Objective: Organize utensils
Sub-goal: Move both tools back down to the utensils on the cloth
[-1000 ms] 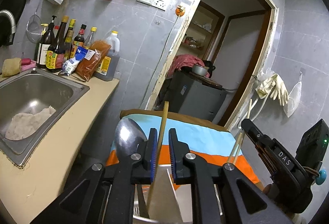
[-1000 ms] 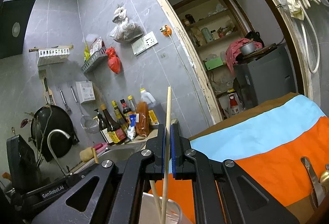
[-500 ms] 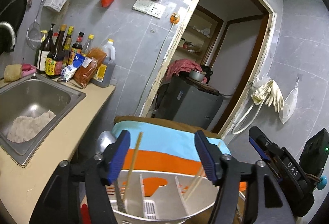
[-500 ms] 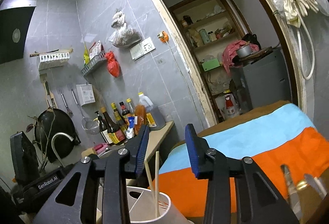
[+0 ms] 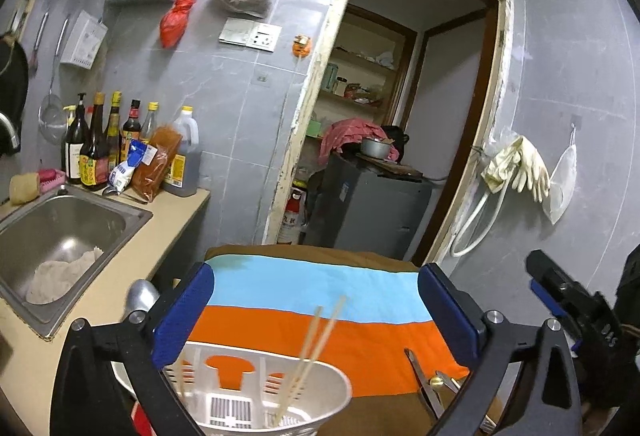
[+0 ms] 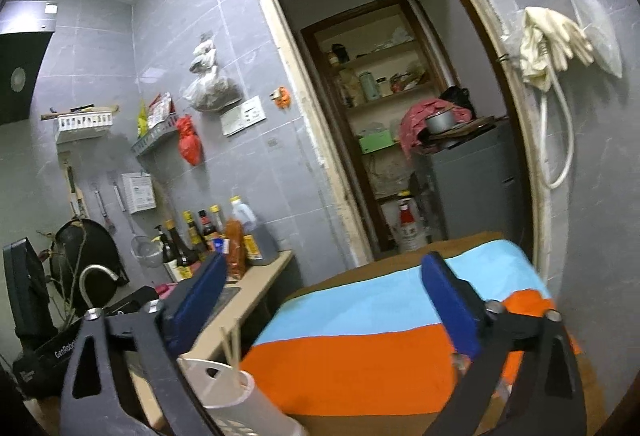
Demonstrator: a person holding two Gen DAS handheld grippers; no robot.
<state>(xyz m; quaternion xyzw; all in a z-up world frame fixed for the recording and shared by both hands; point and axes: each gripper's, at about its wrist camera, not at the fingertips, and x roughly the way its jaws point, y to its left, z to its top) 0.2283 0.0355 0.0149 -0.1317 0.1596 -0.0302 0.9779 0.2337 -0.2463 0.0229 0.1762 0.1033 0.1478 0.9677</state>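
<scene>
A white slotted utensil holder point(image 5: 256, 392) stands at the table's near edge, below my left gripper point(image 5: 316, 308), which is wide open and empty. Two wooden chopsticks point(image 5: 316, 344) lean in the holder, and a metal spoon point(image 5: 140, 296) sticks up at its left. My right gripper point(image 6: 324, 300) is also wide open and empty, above and right of the holder point(image 6: 232, 392), where chopstick tips point(image 6: 232, 344) show. Metal scissors or tongs point(image 5: 428, 384) lie on the striped cloth to the right.
A blue and orange cloth point(image 5: 320, 316) covers the table. A steel sink point(image 5: 52, 236) and a counter with several sauce bottles point(image 5: 100, 148) are on the left. A doorway point(image 5: 400, 116) with a grey appliance lies ahead. The right gripper's body point(image 5: 580, 320) shows at right.
Both grippers opened and let go of their chopsticks, which dropped into the holder. Both grippers have since opened wider and pulled up and back.
</scene>
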